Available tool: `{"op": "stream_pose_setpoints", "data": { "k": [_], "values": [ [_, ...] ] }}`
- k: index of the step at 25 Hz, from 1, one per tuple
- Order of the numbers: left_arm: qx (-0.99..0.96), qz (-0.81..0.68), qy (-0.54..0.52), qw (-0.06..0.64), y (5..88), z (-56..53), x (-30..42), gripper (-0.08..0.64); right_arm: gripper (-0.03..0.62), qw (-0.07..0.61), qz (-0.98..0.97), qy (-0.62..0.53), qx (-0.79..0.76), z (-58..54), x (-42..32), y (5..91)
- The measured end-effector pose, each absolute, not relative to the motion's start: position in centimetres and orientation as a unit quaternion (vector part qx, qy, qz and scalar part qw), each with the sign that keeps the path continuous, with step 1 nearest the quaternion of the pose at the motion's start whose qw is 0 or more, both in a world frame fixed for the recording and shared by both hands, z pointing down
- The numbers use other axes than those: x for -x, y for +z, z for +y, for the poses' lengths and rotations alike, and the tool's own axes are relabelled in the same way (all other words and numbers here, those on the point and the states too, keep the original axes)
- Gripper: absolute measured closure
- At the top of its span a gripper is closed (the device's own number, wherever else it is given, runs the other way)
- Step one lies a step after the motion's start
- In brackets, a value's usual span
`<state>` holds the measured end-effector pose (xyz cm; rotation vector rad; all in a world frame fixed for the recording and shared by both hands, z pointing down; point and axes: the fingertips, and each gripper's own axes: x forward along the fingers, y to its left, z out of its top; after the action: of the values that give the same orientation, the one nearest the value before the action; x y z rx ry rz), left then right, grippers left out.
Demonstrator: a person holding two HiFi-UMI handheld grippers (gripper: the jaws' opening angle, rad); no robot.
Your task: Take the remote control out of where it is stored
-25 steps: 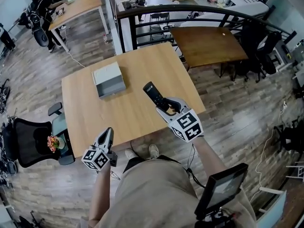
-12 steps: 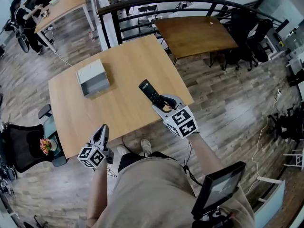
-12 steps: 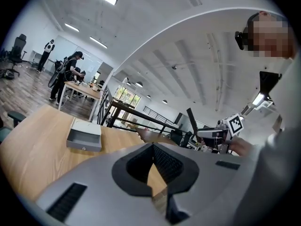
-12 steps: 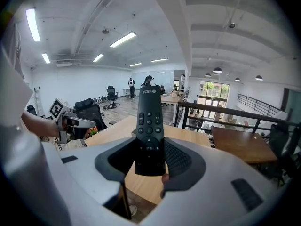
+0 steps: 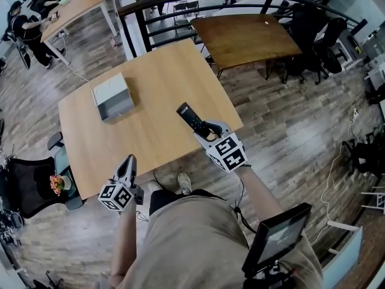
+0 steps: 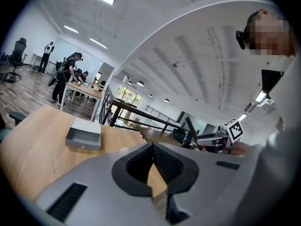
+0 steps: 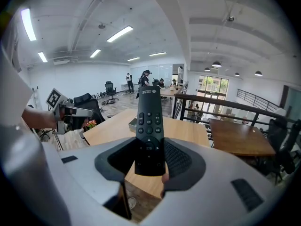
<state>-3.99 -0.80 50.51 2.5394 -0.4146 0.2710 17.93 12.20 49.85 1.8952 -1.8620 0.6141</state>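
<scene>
**Head view: remote control out of the drawer and in the right gripper**

Near the picture's centre, the right gripper is clenching the black remote control by its lower end. The button face is showing upward, and the free length is sticking out toward 11 o'clock over the near edge of the wooden table. A grey drawer box is sitting open on the table at 10 o'clock, well apart from the remote control. The left gripper is hanging at 7 o'clock, just off the table's near edge, its jaws pressed together on nothing.

Judging from this, the taking-out step is looking finished, with only a placing left. The next move is probably calling for the remote control to be laid flat on bare tabletop. The squeeze should be kept until it rests, since the long free end could tip.
</scene>
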Motion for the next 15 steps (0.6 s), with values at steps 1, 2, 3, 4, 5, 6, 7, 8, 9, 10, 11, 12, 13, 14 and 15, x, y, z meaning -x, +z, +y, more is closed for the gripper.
{"op": "stream_pose_setpoints", "data": {
  "k": [1, 2, 3, 4, 5, 6, 7, 8, 9, 10, 11, 12, 13, 14, 15],
  "values": [
    [-0.943, -0.16, 0.102, 0.272, 50.7, -0.8, 4.1, 0.566, 0.407, 0.208, -0.668, 0.223, -0.679, 12.4, -18.0, 50.4],
    [-0.943, -0.165, 0.103, 0.271, 50.9, -0.8, 4.1, 0.566, 0.407, 0.21, -0.668, 0.226, -0.677, 12.5, -18.2, 50.9],
    [-0.942, -0.17, 0.103, 0.271, 51.0, -0.8, 4.1, 0.566, 0.407, 0.211, -0.668, 0.228, -0.676, 12.5, -18.4, 51.3],
    [-0.941, -0.174, 0.104, 0.271, 51.2, -0.9, 4.0, 0.566, 0.407, 0.211, -0.668, 0.229, -0.676, 12.5, -18.6, 51.8],
    [-0.94, -0.177, 0.105, 0.271, 51.4, -1.0, 4.0, 0.566, 0.407, 0.21, -0.668, 0.231, -0.675, 12.3, -18.8, 52.2],
    [-0.94, -0.18, 0.107, 0.271, 51.6, -1.1, 4.0, 0.566, 0.407, 0.208, -0.669, 0.232, -0.675, 12.1, -18.9, 52.5],
    [-0.939, -0.184, 0.11, 0.27, 51.8, -1.2, 4.1, 0.566, 0.407, 0.207, -0.67, 0.234, -0.674, 11.9, -18.9, 52.8],
    [-0.938, -0.187, 0.112, 0.27, 51.9, -1.2, 4.1, 0.566, 0.407, 0.206, -0.67, 0.237, -0.673, 11.8, -19.0, 53.2],
    [-0.937, -0.19, 0.113, 0.269, 52.1, -1.3, 4.1, 0.566, 0.407, 0.208, -0.67, 0.242, -0.67, 11.9, -19.0, 53.7],
    [-0.937, -0.193, 0.115, 0.268, 52.2, -1.3, 4.1, 0.566, 0.407, 0.21, -0.671, 0.245, -0.668, 11.9, -19.1, 54.1],
    [-0.936, -0.195, 0.117, 0.268, 52.3, -1.4, 4.0, 0.566, 0.407, 0.212, -0.672, 0.248, -0.666, 12.0, -19.3, 54.5],
    [-0.936, -0.197, 0.118, 0.267, 52.4, -1.4, 3.9, 0.566, 0.407, 0.212, -0.672, 0.249, -0.664, 12.0, -19.5, 54.8],
    [-0.936, -0.199, 0.119, 0.265, 52.4, -1.5, 3.7, 0.566, 0.407, 0.213, -0.672, 0.251, -0.663, 12.0, -19.7, 55.0],
    [-0.936, -0.201, 0.121, 0.263, 52.4, -1.6, 3.5, 0.566, 0.407, 0.213, -0.673, 0.253, -0.662, 11.9, -19.9, 55.2],
    [-0.936, -0.202, 0.122, 0.261, 52.3, -1.6, 3.3, 0.566, 0.407, 0.213, -0.673, 0.254, -0.661, 11.9, -20.1, 55.5]
  ]
}}
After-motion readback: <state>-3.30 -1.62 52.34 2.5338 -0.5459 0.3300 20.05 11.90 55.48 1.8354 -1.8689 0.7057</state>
